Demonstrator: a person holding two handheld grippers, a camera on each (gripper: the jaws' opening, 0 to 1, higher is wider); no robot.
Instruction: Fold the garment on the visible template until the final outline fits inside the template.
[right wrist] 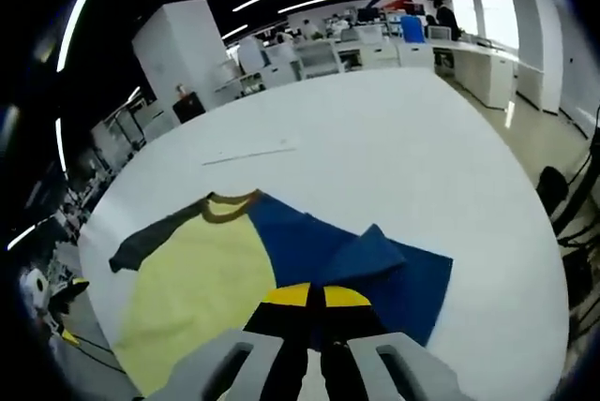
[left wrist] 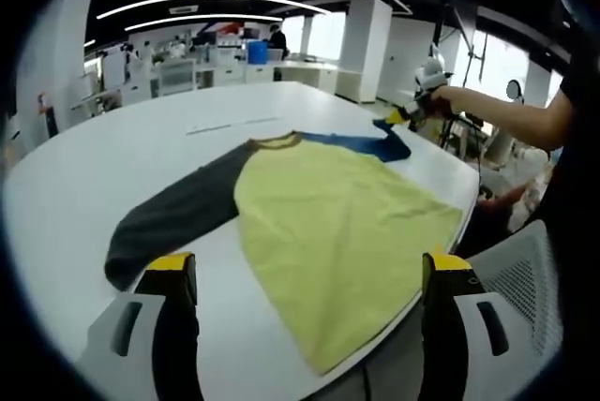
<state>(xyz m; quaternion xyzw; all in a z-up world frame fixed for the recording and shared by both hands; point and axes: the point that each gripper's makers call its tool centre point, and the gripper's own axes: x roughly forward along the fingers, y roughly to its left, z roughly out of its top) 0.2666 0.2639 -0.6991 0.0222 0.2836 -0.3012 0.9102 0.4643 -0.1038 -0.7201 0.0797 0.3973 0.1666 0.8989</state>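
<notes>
Shirt (left wrist: 337, 214) spread flat on the white table (left wrist: 112, 157), yellow body and grey sleeve (left wrist: 173, 214) fully open; my right claw (right wrist: 314, 303) is clenched on the blue sleeve (right wrist: 375, 270), drawing it in over the body; my left claw (left wrist: 305, 274) hangs released above the hem; folding, by my judgement, has barely begun, with both sleeves and the body folds left to do; faint template marks (right wrist: 248, 153) lie beyond the collar; no containers hold anything that I can make out.
</notes>
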